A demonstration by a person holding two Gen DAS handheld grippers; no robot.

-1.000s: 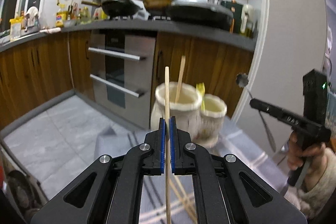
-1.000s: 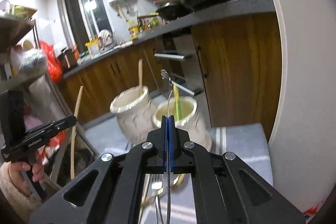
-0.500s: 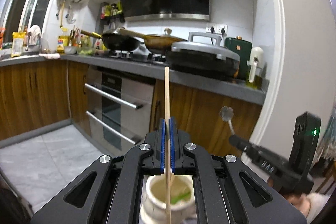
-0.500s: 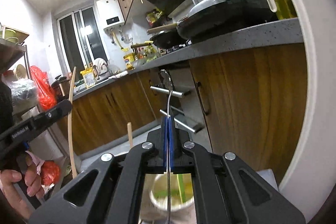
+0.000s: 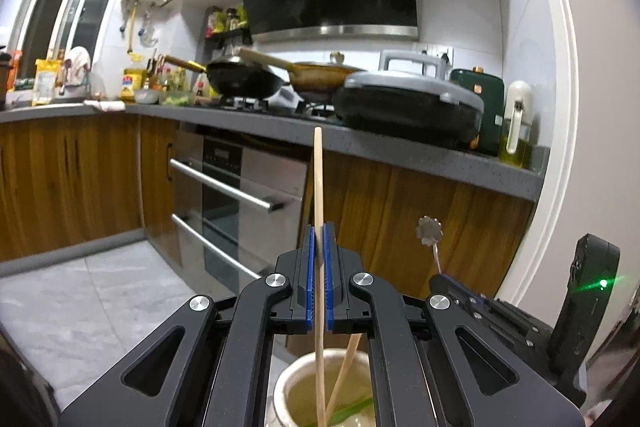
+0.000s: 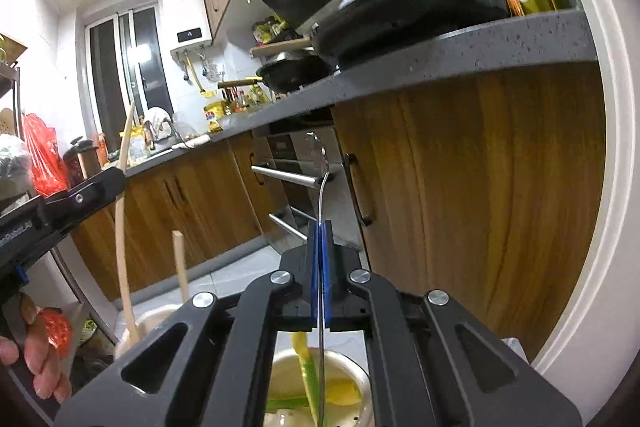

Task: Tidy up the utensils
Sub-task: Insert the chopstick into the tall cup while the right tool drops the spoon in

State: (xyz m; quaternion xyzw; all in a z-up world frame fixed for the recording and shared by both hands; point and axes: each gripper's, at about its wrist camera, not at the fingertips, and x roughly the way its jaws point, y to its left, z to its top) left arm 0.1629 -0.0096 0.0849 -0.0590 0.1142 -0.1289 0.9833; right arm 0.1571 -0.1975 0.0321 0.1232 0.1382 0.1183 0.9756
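Note:
My left gripper (image 5: 319, 231) is shut on a long wooden chopstick (image 5: 318, 183), held upright with its lower end inside a cream ceramic holder (image 5: 304, 383) that holds another chopstick (image 5: 344, 375). My right gripper (image 6: 321, 227) is shut on a thin metal spoon (image 6: 322, 163), upright, its lower end inside a second cream holder (image 6: 352, 367) with a yellow-green utensil (image 6: 304, 363). The right gripper also shows in the left wrist view (image 5: 440, 277), the left one in the right wrist view (image 6: 122, 175).
A grey kitchen counter (image 5: 400, 147) with pans and a griddle (image 5: 408, 99) runs behind. Below are wooden cabinets (image 6: 480, 195) and an oven (image 5: 236, 195). A white door frame (image 5: 560, 107) is at the right. The floor is grey tile (image 5: 80, 299).
Both grippers have tilted up and moved over the holders. The chopstick and the spoon now reach down into the holders below the jaws.

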